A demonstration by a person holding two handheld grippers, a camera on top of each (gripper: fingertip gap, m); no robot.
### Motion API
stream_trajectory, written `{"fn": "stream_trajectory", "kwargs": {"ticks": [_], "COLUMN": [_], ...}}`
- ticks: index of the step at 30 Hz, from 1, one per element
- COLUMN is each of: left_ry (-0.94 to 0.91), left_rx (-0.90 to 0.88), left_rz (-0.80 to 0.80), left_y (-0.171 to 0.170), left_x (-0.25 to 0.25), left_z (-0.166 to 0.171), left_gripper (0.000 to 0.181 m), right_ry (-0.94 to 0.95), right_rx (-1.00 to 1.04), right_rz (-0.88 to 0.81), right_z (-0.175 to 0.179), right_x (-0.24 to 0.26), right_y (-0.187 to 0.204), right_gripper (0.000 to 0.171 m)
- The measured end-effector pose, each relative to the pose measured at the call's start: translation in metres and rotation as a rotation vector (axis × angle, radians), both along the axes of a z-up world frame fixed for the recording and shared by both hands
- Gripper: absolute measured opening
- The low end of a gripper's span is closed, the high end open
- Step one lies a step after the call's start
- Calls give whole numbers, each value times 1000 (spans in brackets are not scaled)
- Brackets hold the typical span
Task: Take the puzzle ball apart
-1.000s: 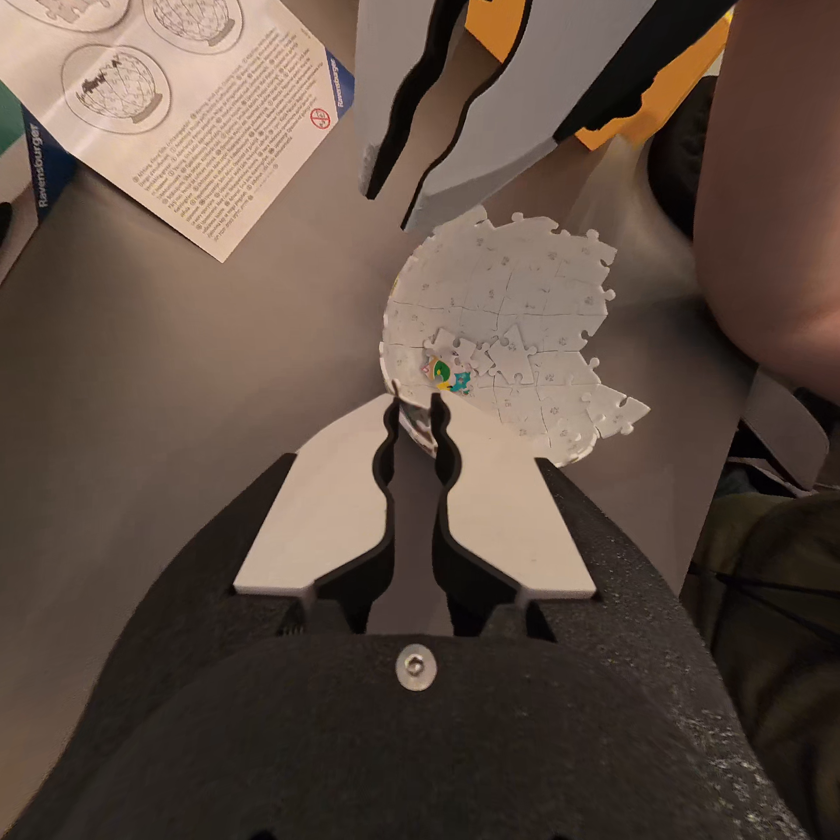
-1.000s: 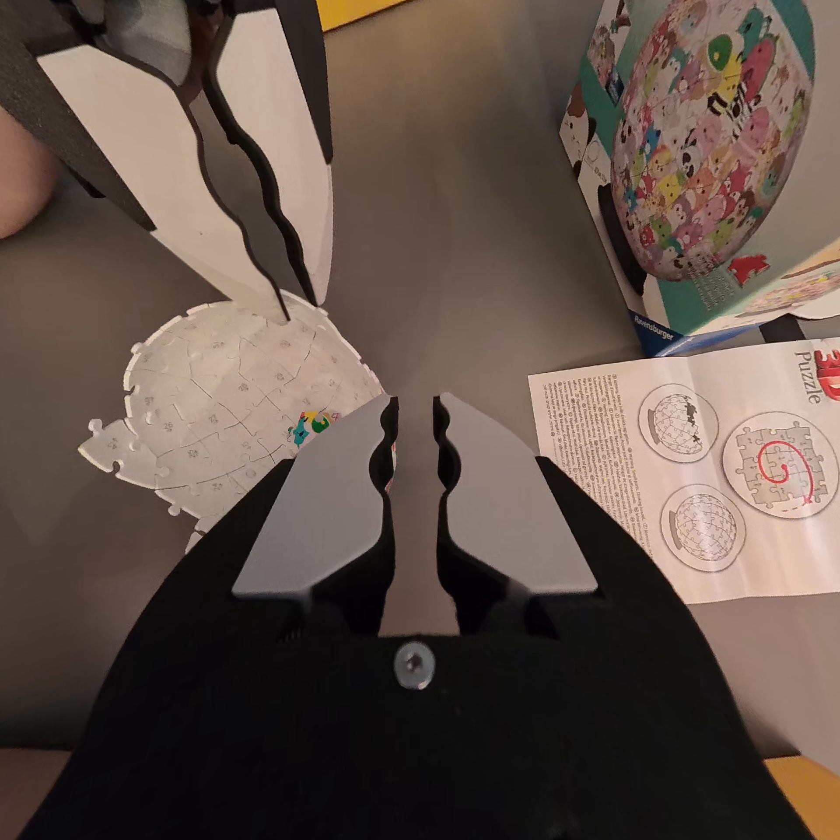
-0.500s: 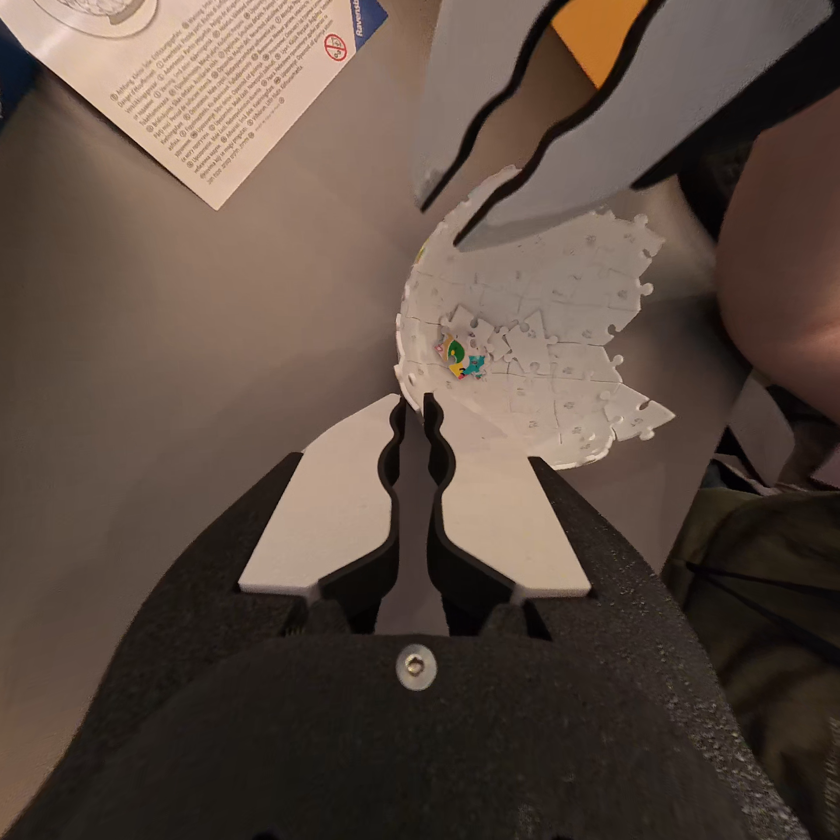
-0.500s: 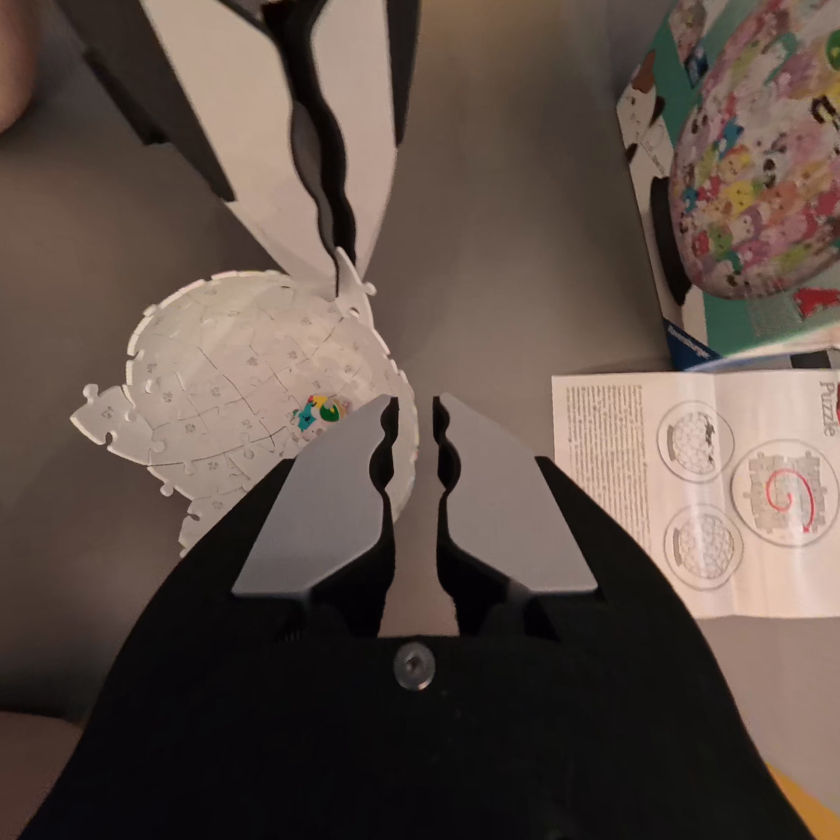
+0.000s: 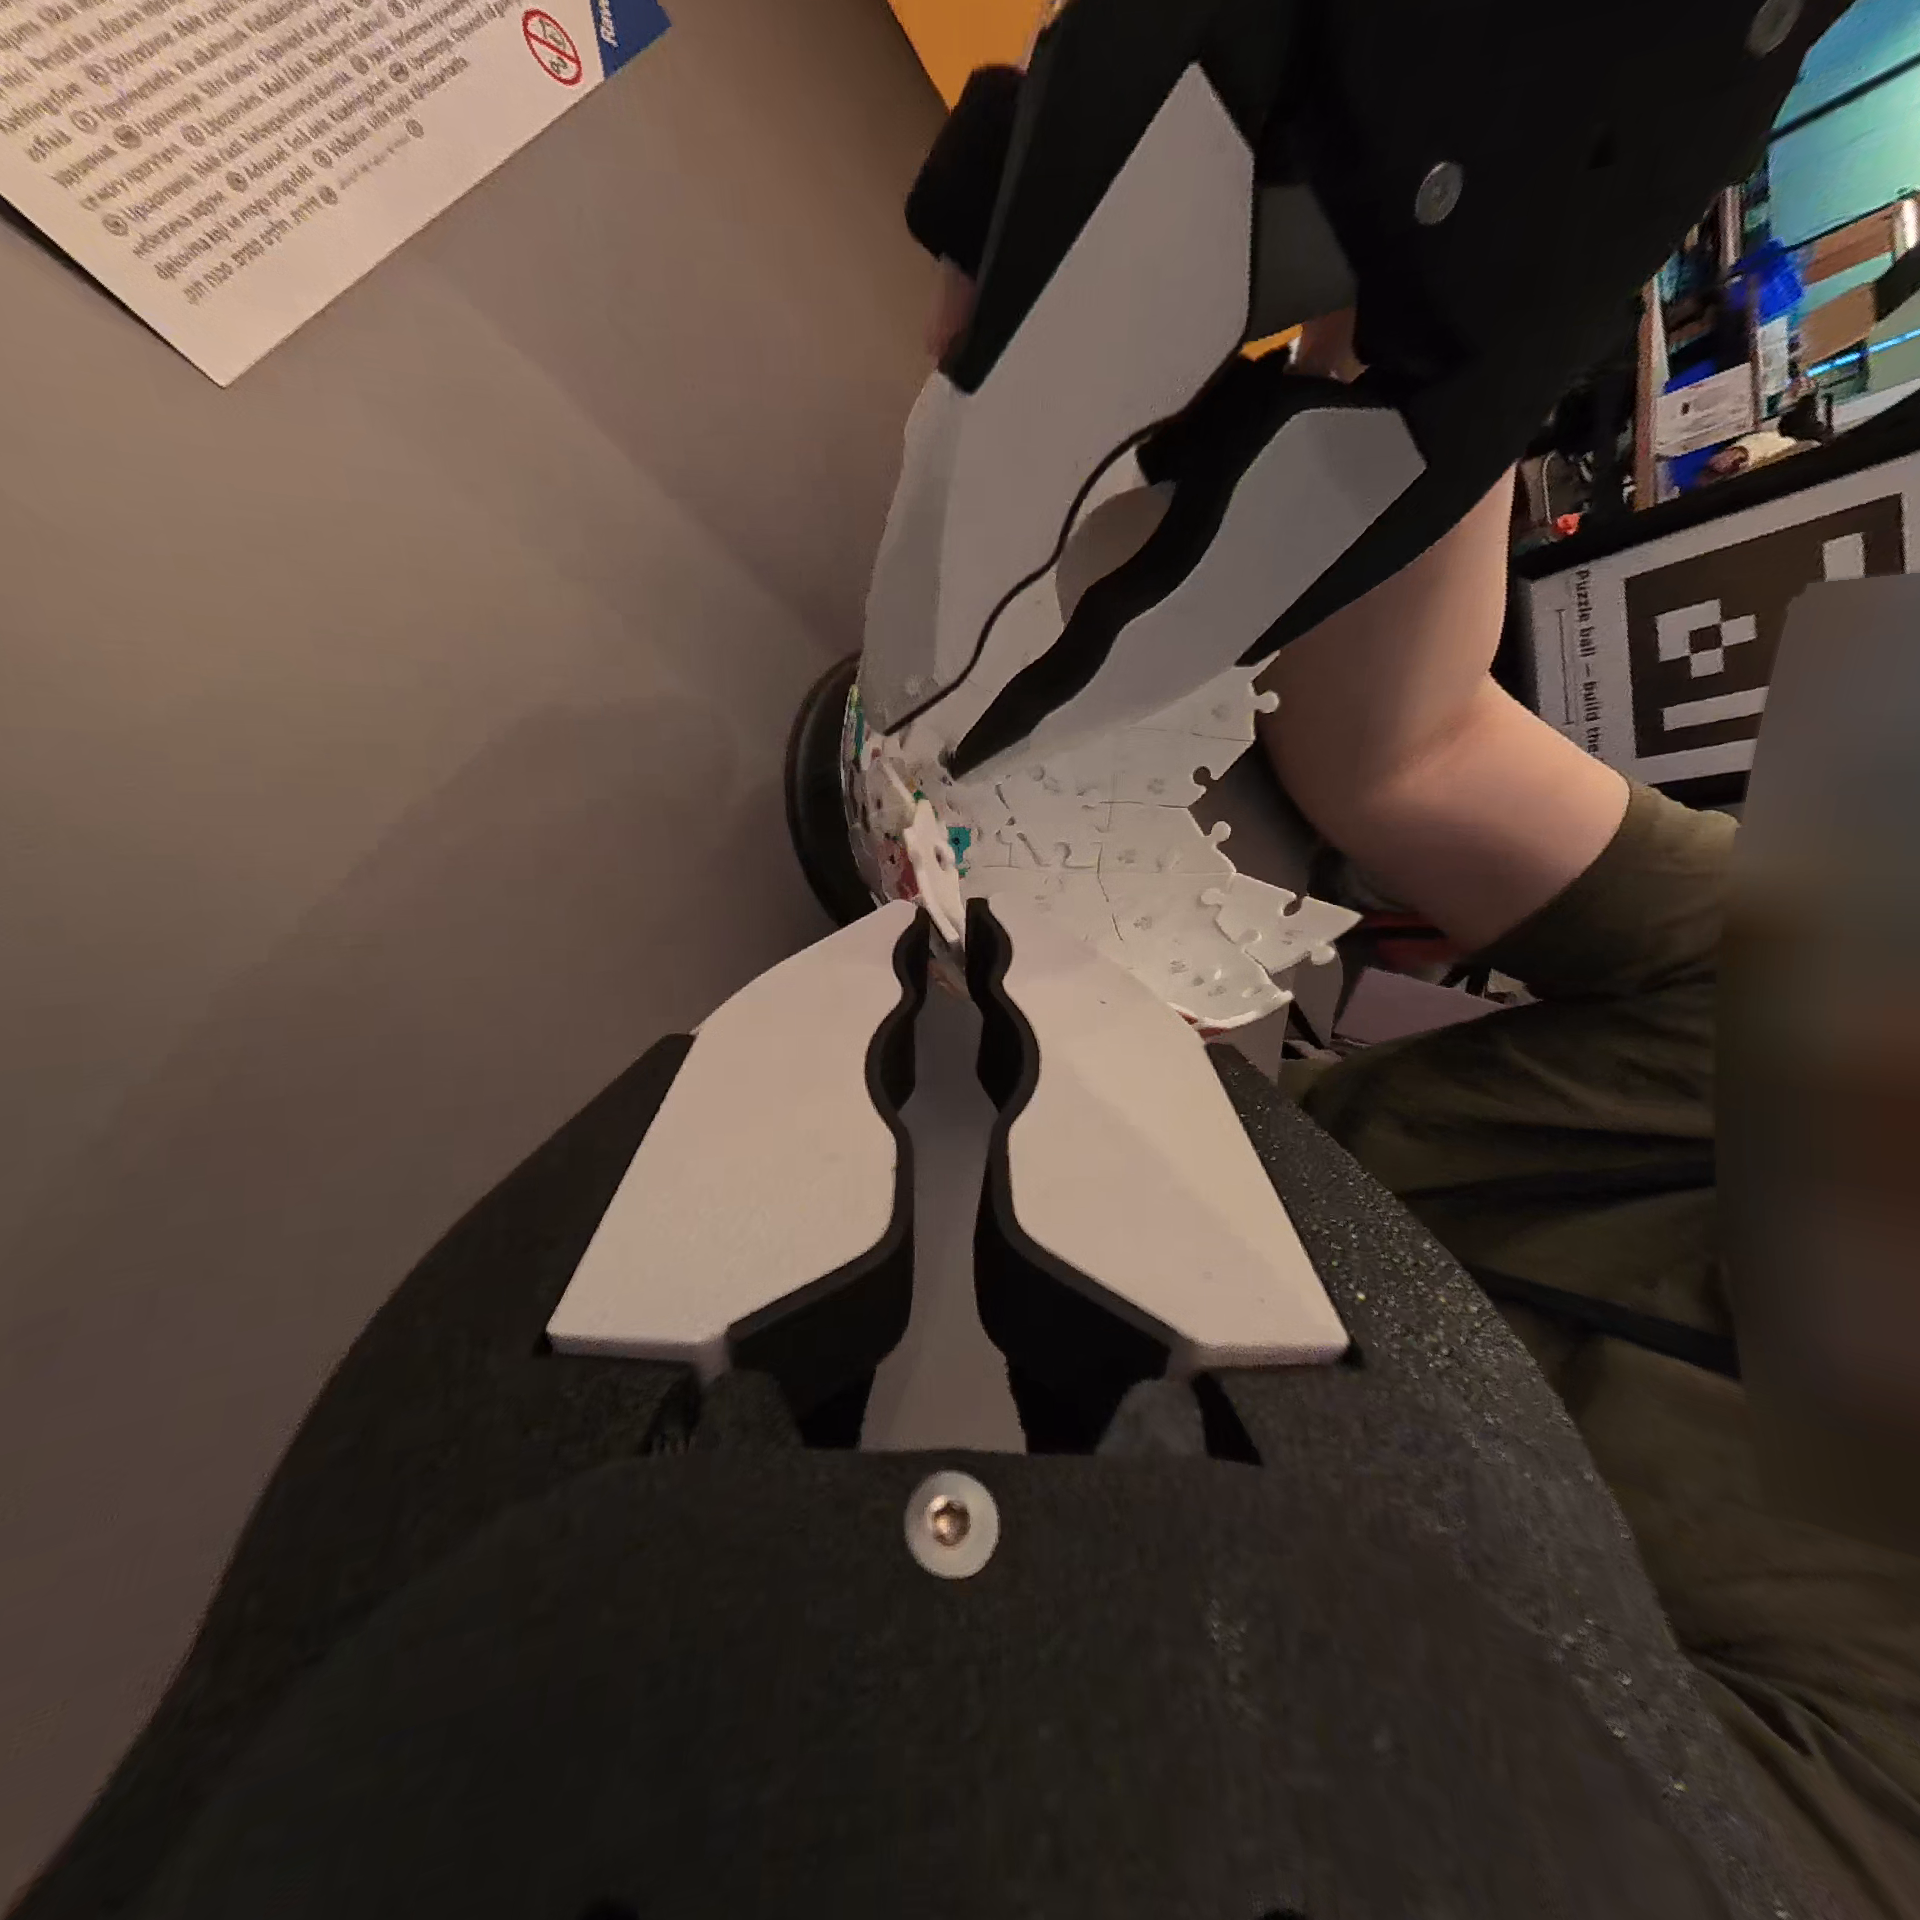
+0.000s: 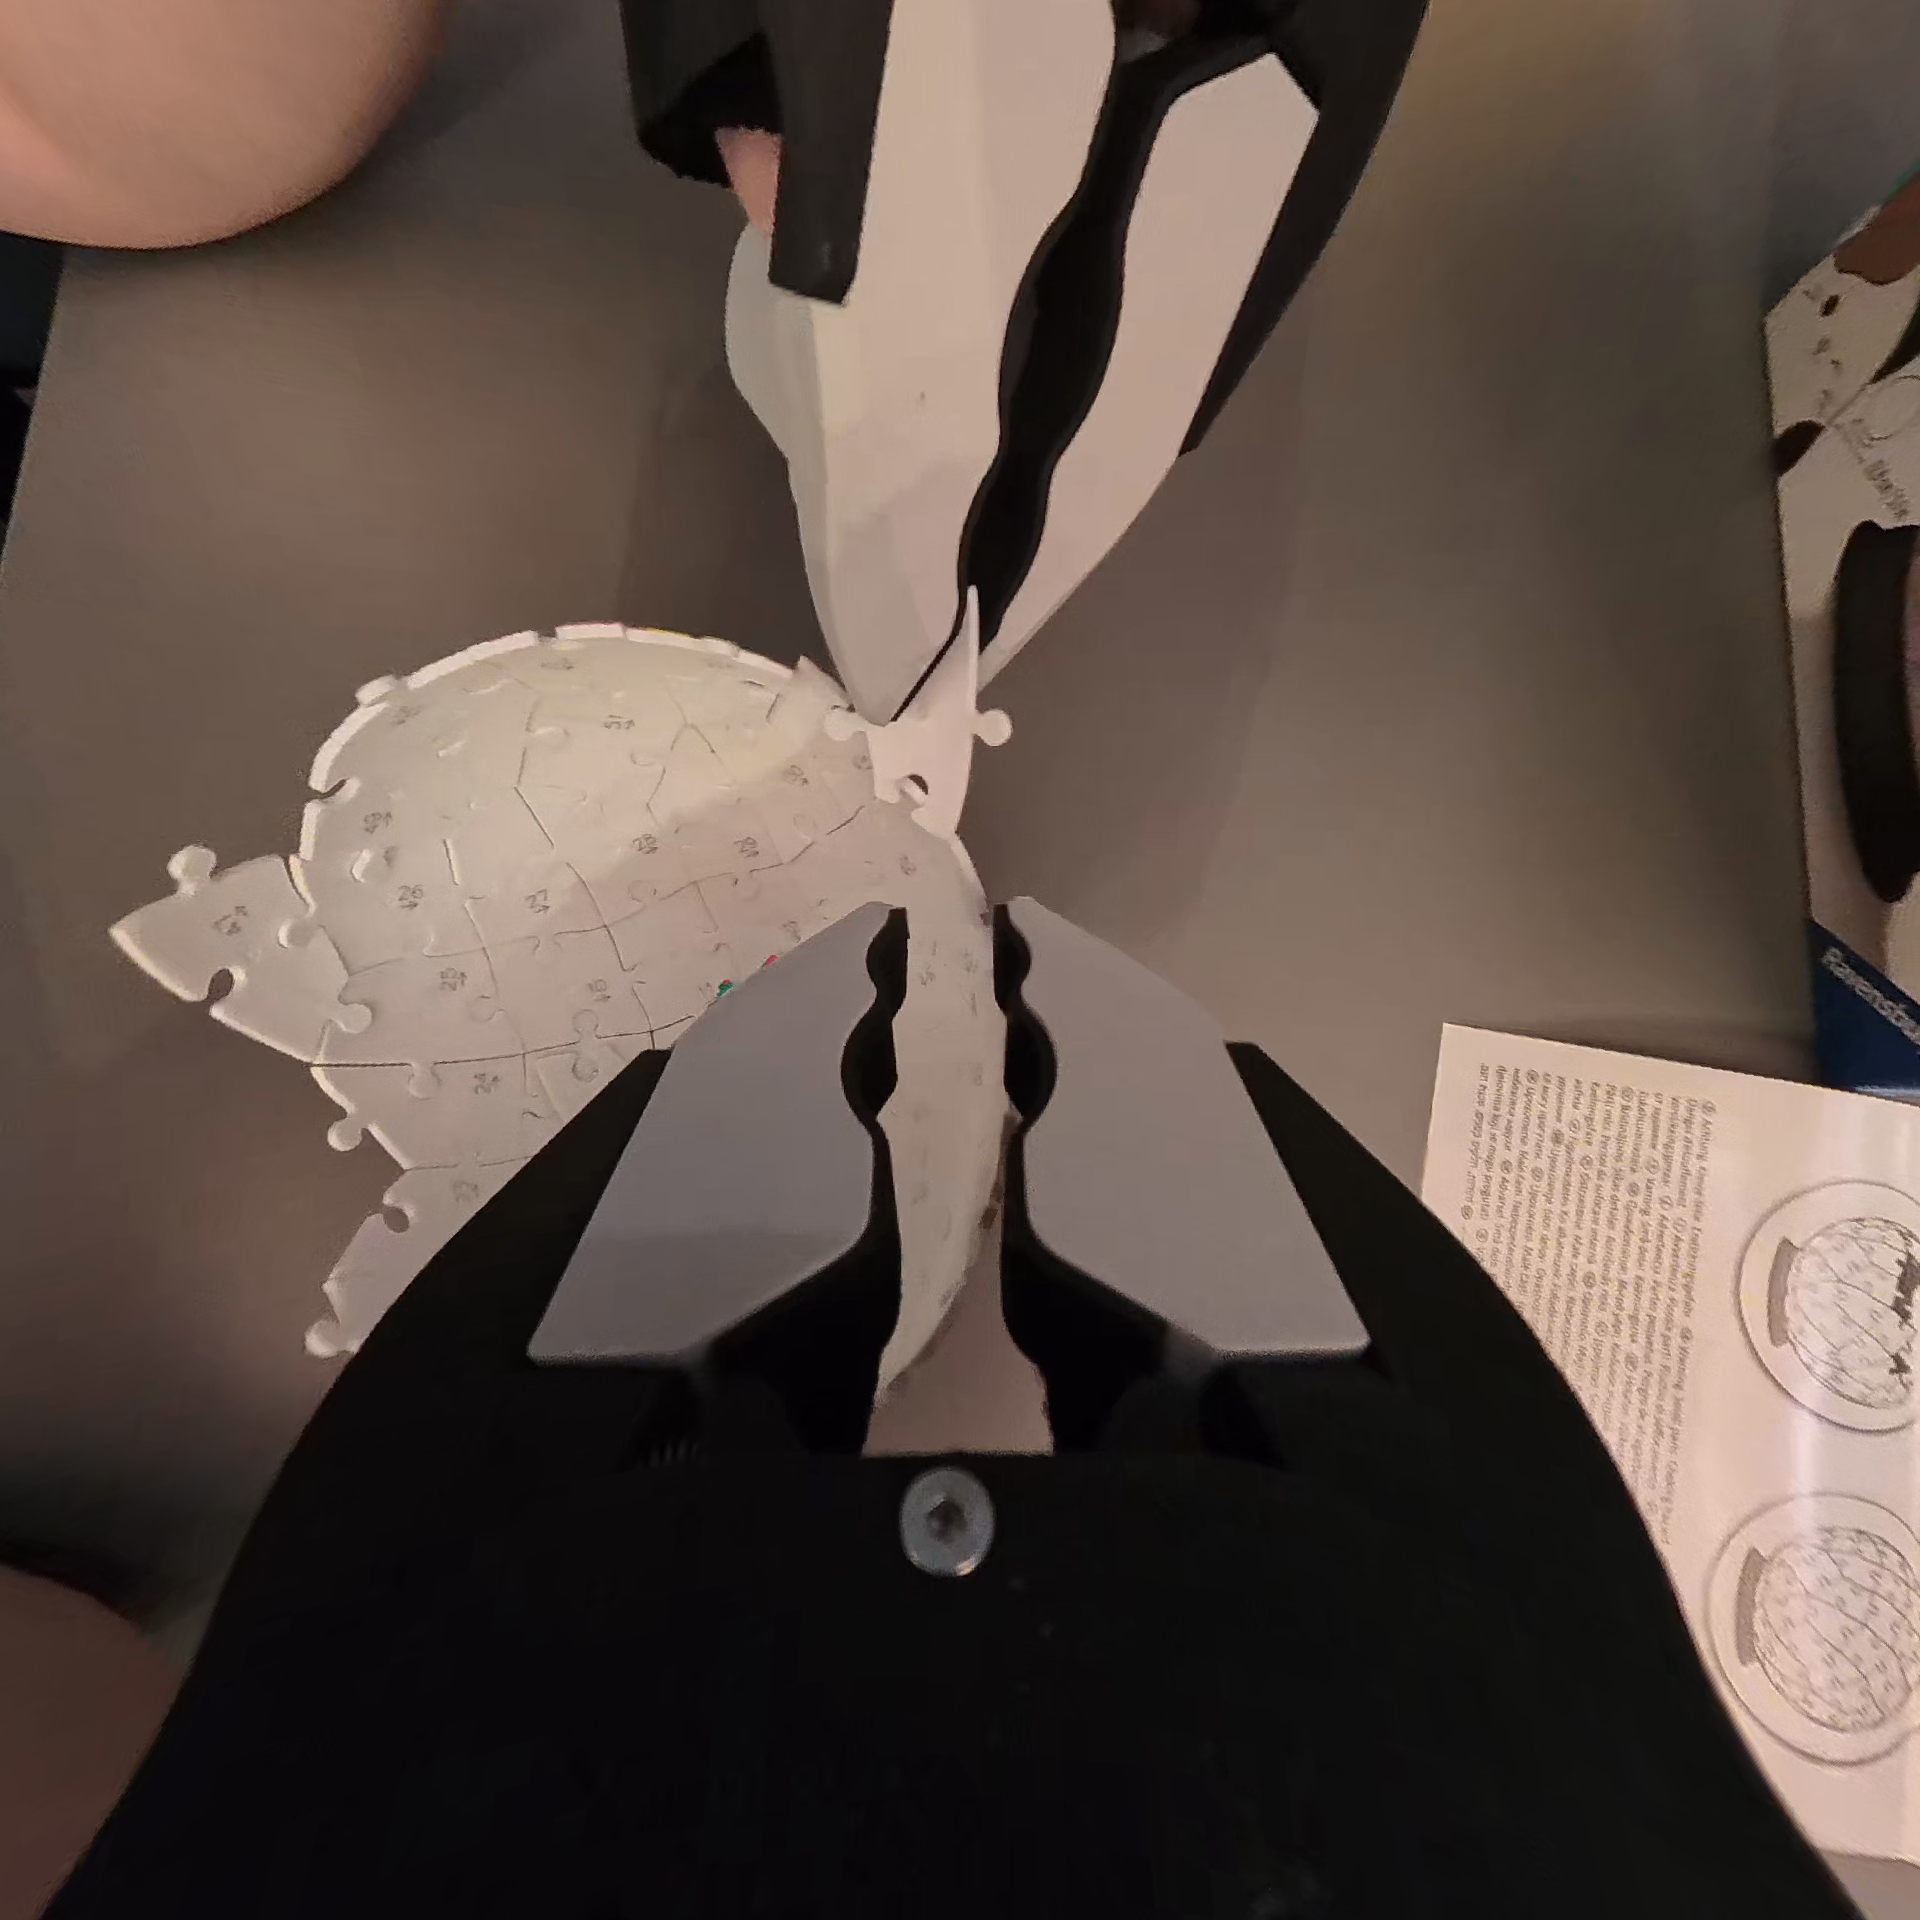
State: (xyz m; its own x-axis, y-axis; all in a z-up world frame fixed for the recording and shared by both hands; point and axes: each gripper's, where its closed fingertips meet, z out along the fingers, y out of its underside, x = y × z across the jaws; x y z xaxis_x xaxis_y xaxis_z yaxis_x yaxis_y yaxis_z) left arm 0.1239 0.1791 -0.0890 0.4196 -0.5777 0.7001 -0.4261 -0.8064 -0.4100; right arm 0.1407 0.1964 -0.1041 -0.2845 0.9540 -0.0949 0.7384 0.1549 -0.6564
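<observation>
The puzzle ball is a partly open white shell (image 6: pixel 499 883), inner side showing, with a jagged rim; in the left wrist view (image 5: pixel 1122 831) it sits on a black stand (image 5: pixel 810 821). My left gripper (image 5: pixel 942 914) is shut on a single white piece (image 5: pixel 935 862) at the shell's rim. In the right wrist view that gripper (image 6: pixel 914 696) comes from the top and pinches the piece (image 6: pixel 935 748), which stands bent up from the rim. My right gripper (image 6: pixel 945 914) is shut across the shell's wall, which runs between its fingers. It enters the left wrist view from above (image 5: pixel 920 748).
A printed instruction leaflet (image 6: pixel 1714 1299) lies on the grey table (image 6: pixel 1351 675) to the right; it also shows in the left wrist view (image 5: pixel 260 135). The puzzle box (image 6: pixel 1860 623) stands at the far right. A person's forearm (image 5: pixel 1403 727) is close behind the shell. Both grippers' tips are close together, under 4 cm apart.
Both grippers have moved in onto the shell. The left has shut on a rim piece and bent it up. The right now straddles and grips the shell's wall.
</observation>
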Motion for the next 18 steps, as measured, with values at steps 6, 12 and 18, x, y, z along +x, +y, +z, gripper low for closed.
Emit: {"fn": "stream_trajectory", "kwargs": {"ticks": [6,12,18], "left_ry": [36,-6,39], "left_rx": [53,73,160], "left_rz": [-25,-42,-115], "left_y": [-2,-4,-8], "left_x": [0,-1,-1], "left_z": [2,9,6], "left_gripper": [7,7,7], "right_ry": [18,65,56], "right_rx": [-32,-50,-60], "right_rz": [11,33,56], "right_z": [-3,2,-4], "right_x": [-3,-7,-9], "right_y": [-2,-5,-8], "right_gripper": [16,15,8]}}
